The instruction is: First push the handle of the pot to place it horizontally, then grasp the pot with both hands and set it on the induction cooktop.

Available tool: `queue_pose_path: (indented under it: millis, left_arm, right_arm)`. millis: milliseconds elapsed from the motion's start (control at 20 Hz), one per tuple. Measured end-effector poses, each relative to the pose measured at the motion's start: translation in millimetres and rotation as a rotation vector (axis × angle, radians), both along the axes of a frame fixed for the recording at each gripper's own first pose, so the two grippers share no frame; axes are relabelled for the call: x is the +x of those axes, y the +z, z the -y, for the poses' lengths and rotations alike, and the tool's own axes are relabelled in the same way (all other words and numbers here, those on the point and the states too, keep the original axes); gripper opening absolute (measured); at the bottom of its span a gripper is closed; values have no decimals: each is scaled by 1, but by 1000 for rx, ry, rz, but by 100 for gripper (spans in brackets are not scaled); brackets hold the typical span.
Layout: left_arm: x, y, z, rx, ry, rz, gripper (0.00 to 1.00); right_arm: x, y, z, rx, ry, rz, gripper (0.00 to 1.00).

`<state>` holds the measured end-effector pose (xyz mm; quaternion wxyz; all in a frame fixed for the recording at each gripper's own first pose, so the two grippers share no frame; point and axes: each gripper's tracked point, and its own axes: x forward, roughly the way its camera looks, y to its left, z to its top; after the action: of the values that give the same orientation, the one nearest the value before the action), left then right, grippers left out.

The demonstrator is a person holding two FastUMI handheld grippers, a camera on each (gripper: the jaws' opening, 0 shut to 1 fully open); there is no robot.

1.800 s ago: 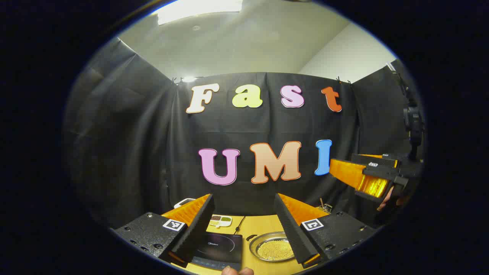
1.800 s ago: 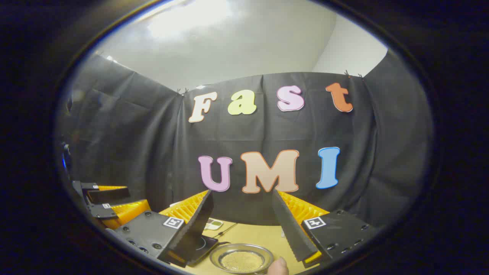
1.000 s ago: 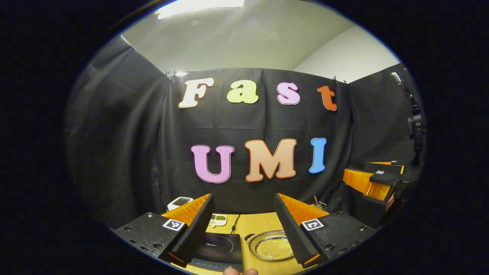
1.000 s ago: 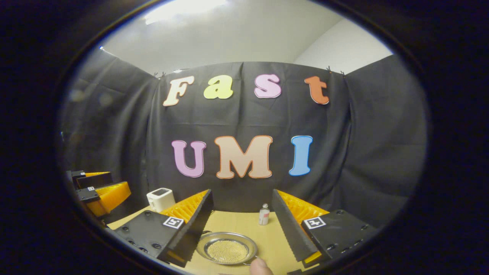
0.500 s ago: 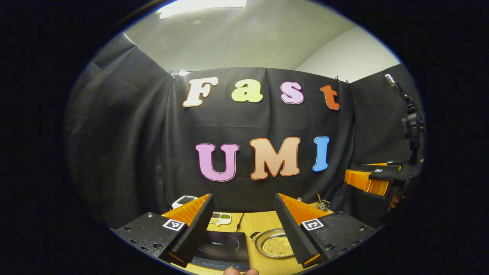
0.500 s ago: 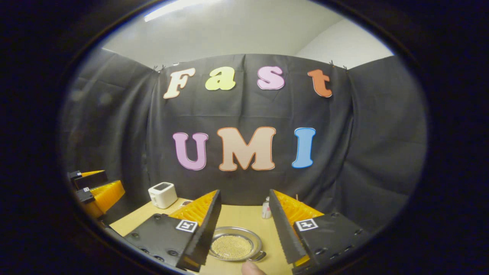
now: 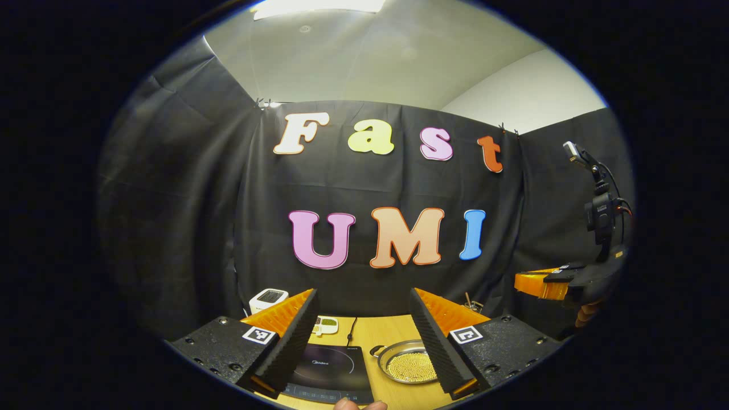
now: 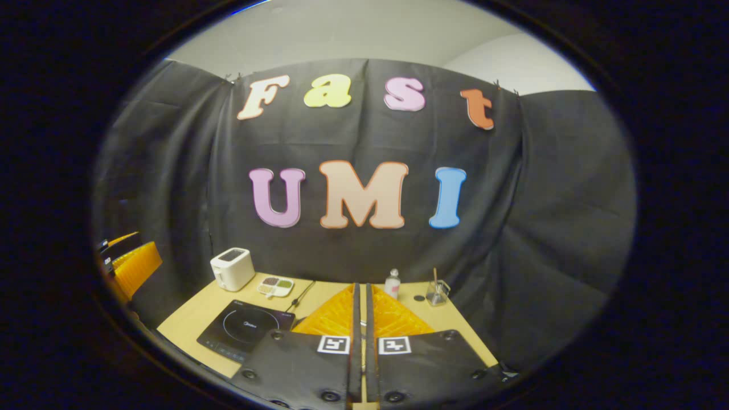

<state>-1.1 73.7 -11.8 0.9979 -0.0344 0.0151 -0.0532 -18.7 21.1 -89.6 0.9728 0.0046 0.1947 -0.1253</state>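
In the left gripper view a shallow metal pot holding small yellow grains sits on the wooden table, just right of the black induction cooktop. One short pot handle points left toward the cooktop. My left gripper is held open above the near table edge, with nothing between its fingers. My right gripper is shut with nothing in it, and its fingers hide the pot. The cooktop lies to its left. The right gripper also shows at the far right, and the left gripper at the far left.
At the back of the table stand a white toaster, a small divided dish, a little bottle and a glass with a stick. The cooktop's cord runs to the wall. A camera on a stand rises at the right.
My right gripper has shut its fingers and tipped down, so more of the table shows and the pot is hidden behind it. My left gripper stays open and nearly still.
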Motion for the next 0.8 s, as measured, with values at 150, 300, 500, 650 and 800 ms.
queue_pose_path:
  millis: [150, 300, 500, 650, 800]
  left_arm:
    - [4, -1, 0, -4, -3, -4, 95]
    - [16, -16, 4, 5, 11, -35, 95]
    - [37, -35, 20, 4, 44, -90, 95]
    - [54, -41, 31, 28, 83, -117, 96]
    - [67, -45, 45, 38, 128, -125, 96]
  right_arm:
    - [7, -16, 10, 7, 4, -26, 0]
    - [18, -47, 21, 47, 21, -76, 4]
    - [20, -99, 35, 111, 88, -188, 0]
    - [27, -131, 55, 214, 108, -239, 0]
    - [36, -169, 70, 273, 143, -288, 3]
